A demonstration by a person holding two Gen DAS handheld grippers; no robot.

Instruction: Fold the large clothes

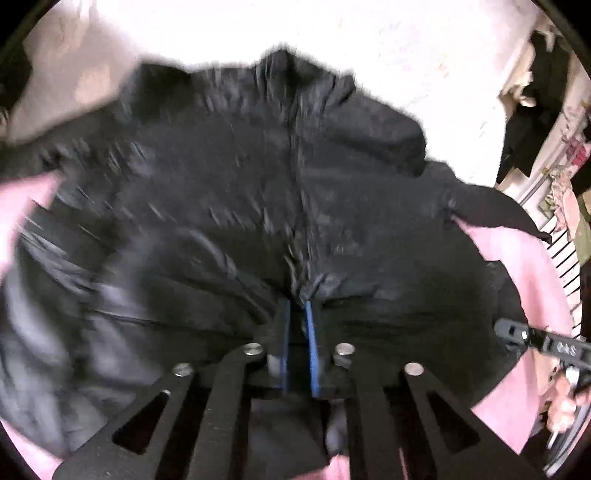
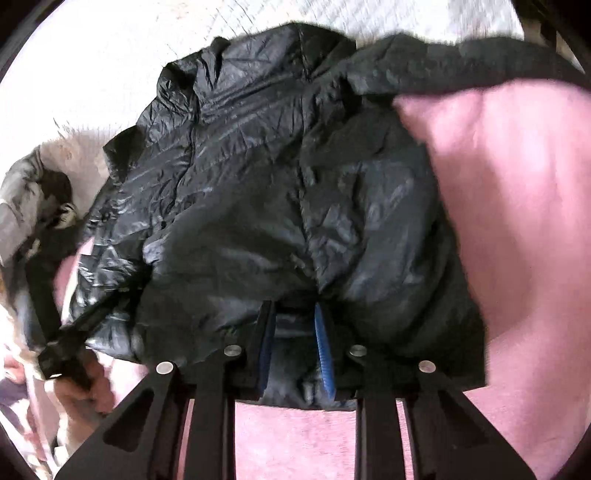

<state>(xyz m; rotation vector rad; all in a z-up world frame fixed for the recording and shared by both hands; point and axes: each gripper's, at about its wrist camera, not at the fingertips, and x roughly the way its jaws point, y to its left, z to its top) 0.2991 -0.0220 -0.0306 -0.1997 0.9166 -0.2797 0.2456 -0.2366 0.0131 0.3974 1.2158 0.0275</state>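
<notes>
Both claws on the black jacket [image 2: 258, 177]!
Left claw [image 1: 298, 301] pinches a gathered fold at its tips; right claw [image 2: 293, 314] clamps the hem, pink blanket [image 2: 517, 206] alongside.

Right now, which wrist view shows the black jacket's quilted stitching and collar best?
The right wrist view: the black jacket is fairly sharp there, with quilt lines and collar readable. The left wrist view shows the jacket motion-blurred, mostly its centre zip line bunched at the left gripper.

black jacket [image 2: 258, 192] covering pink sheet [image 2: 517, 221], bare white bedding [image 1: 332, 33] beyond
</notes>
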